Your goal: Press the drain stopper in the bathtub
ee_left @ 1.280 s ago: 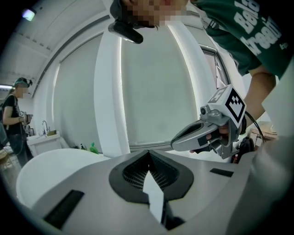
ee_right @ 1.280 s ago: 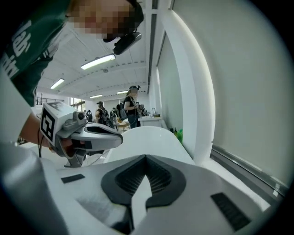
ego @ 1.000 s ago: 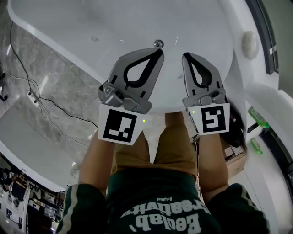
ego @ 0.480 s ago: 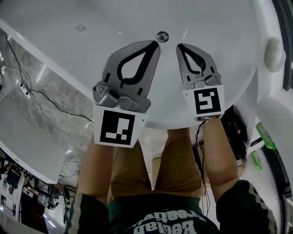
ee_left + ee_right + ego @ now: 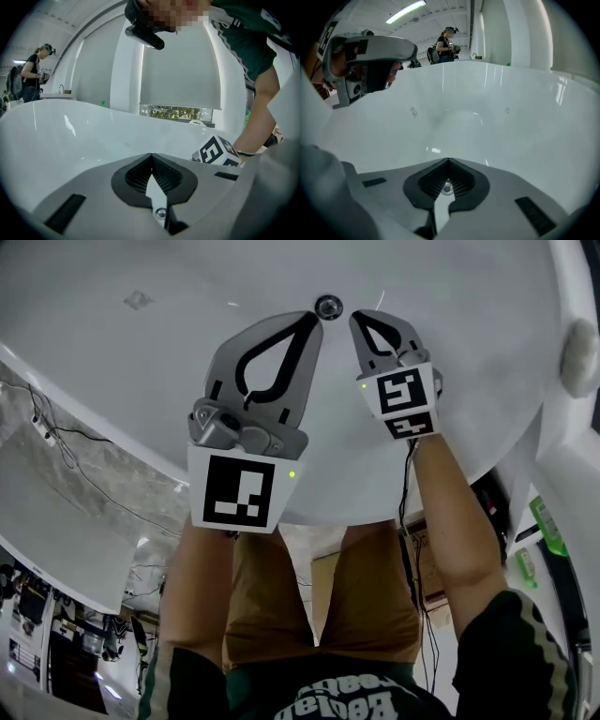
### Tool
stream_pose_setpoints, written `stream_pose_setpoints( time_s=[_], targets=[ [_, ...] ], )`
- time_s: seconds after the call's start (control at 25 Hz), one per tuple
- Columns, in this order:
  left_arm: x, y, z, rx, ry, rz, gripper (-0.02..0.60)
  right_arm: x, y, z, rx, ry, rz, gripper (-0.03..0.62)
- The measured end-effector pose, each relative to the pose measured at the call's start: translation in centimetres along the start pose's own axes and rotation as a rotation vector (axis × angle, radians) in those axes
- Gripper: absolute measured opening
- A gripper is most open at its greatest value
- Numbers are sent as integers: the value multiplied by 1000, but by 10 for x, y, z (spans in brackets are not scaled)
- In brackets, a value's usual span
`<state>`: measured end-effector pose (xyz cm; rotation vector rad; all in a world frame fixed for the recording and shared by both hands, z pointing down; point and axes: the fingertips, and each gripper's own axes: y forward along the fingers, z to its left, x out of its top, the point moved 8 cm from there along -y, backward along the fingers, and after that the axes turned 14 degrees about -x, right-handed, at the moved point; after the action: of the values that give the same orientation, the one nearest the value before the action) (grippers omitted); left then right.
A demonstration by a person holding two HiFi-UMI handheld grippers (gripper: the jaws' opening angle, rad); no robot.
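Bathtub (image 5: 187, 296) below: right claw (image 5: 354, 317) closed beside stopper (image 5: 328, 307).

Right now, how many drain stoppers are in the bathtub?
1. The drain stopper sits on the bathtub floor, just past the tips of the left gripper and right gripper, both shut. The grippers may hide part of the floor.

white bathtub (image 5: 187, 296), silver drain stopper (image 5: 328, 307)
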<state>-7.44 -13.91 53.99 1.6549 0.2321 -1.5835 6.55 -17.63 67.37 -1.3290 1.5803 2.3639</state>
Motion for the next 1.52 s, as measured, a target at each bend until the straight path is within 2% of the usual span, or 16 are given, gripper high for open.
stream_pose_setpoints(
  time_s=[0.2,0.32,0.48,0.8,0.92,1.12,1.28,1.52],
  targets=[
    [-16,9,9,-3,-56,25,9,-22,43,6,42,-25,66,11],
    [-24,12,14,-5,-63,35,9,-35,67,13,67,-61,107,11],
    [-40,6,37,10,-89,38,9,-44,102,36,82,-112,166,10],
    [-59,8,43,36,-167,53,9,-77,137,49,62,-200,230,11],
    [-63,9,45,38,-196,33,9,-85,154,56,63,-236,257,11],
    [-63,8,45,38,-216,25,9,-98,165,62,58,-262,313,11],
    [-66,5,46,83,-272,30,9,-108,168,62,54,-263,338,11],
    [-63,6,43,83,-271,37,9,-112,175,53,36,-251,390,11]
  ],
)
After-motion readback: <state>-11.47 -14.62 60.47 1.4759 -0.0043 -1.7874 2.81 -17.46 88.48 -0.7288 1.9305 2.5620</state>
